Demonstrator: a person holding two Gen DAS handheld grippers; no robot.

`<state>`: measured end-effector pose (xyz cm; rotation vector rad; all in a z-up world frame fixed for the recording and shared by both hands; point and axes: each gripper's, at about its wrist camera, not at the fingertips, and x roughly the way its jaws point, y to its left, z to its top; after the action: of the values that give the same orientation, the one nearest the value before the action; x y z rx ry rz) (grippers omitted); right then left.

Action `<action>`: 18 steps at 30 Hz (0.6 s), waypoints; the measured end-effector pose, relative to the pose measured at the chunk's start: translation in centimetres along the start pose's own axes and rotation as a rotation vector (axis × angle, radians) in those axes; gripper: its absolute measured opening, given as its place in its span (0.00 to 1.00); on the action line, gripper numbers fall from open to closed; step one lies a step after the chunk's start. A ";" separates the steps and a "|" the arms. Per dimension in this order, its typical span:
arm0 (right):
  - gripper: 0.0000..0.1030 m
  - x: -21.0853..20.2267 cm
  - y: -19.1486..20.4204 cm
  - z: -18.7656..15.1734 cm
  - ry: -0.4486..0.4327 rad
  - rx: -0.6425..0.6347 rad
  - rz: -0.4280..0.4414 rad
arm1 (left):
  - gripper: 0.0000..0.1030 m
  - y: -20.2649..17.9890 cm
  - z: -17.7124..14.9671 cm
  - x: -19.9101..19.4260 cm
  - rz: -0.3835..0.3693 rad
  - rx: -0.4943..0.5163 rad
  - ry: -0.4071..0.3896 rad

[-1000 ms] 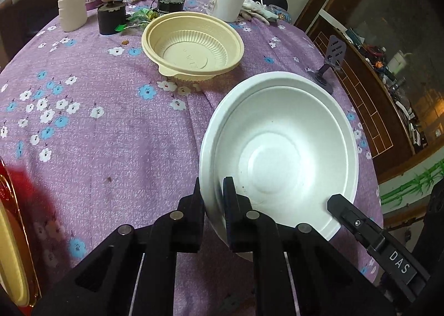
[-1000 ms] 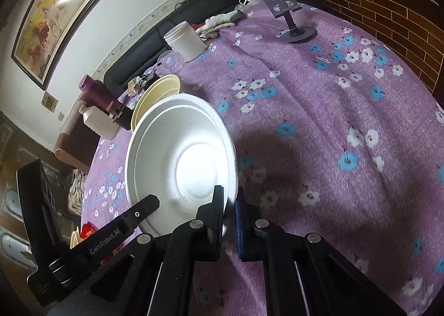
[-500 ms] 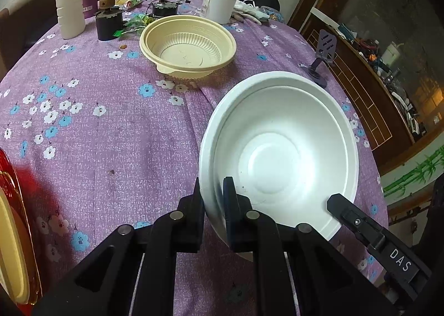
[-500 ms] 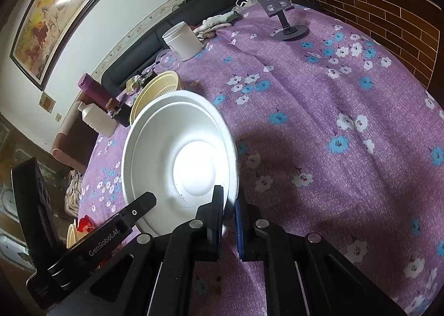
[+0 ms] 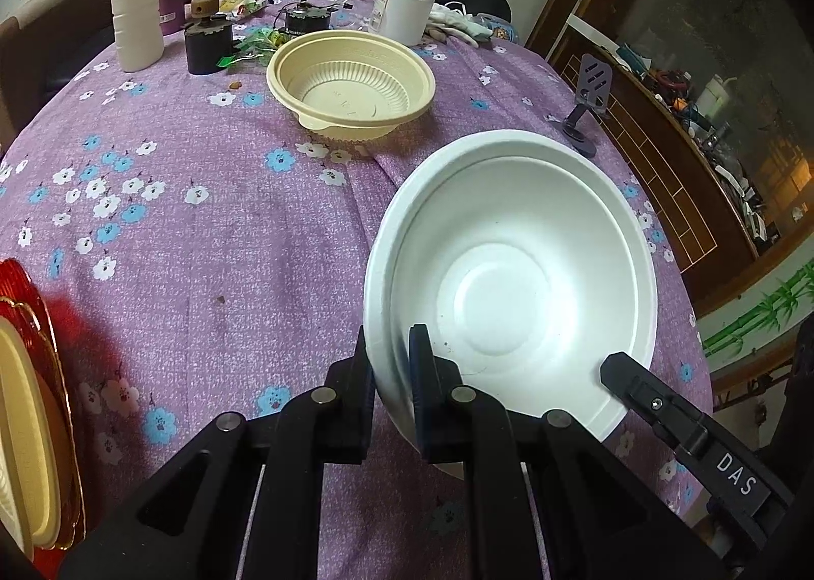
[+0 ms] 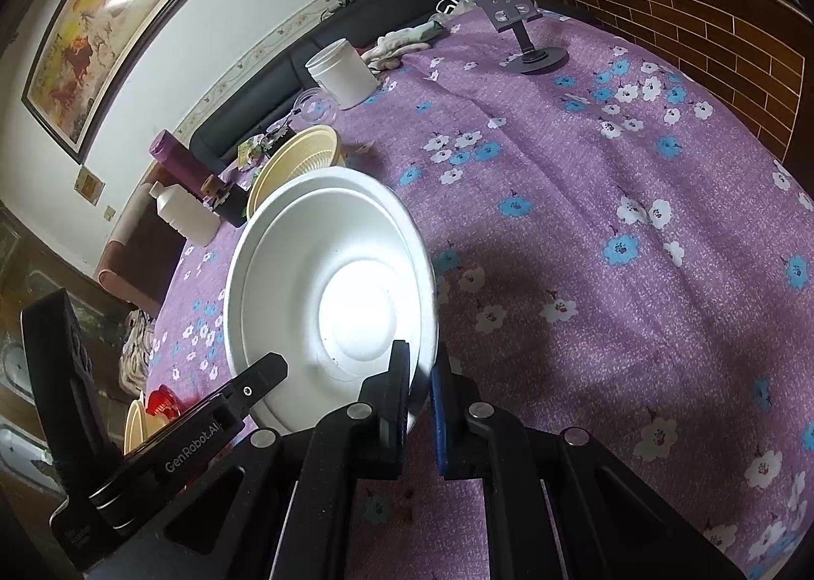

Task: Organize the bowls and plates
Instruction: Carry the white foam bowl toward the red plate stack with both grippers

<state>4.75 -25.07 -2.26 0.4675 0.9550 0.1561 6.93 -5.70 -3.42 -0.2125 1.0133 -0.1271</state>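
White bowl (image 5: 509,274) – unmoved | left claw (image 5: 389,366), right claw (image 6: 419,376) – still clamped

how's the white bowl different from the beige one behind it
The white bowl is smooth-walled and gripped at its rim by both grippers; the beige bowl has ribbed walls and sits free on the tablecloth. The white bowl looks tilted, the beige level. Both are round, open side up and empty.

Your right gripper (image 6: 419,371): clamped on the near rim of the white bowl (image 6: 330,295).
Left gripper (image 6: 254,384): its tip reaches the bowl's opposite edge.
Beyond the bowl you see: cream ribbed bowl (image 6: 300,157).
Surface: purple flowered tablecloth (image 6: 585,234).
Far end: phone stand (image 6: 524,30), white jar (image 6: 343,71).
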 end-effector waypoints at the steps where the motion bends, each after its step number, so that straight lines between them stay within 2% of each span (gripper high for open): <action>1: 0.07 -0.1 0.1 -0.2 -0.001 -0.001 0.000 | 0.10 0.0 -0.1 -0.2 0.000 0.001 -0.003; 18: 0.07 -1.2 1.1 -1.3 -0.012 -0.025 0.034 | 0.10 0.9 -1.0 -2.0 0.004 -0.004 -0.024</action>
<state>3.13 -24.05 -1.47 0.4612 0.9329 0.1951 5.09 -4.49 -2.51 -0.2147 0.9900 -0.1185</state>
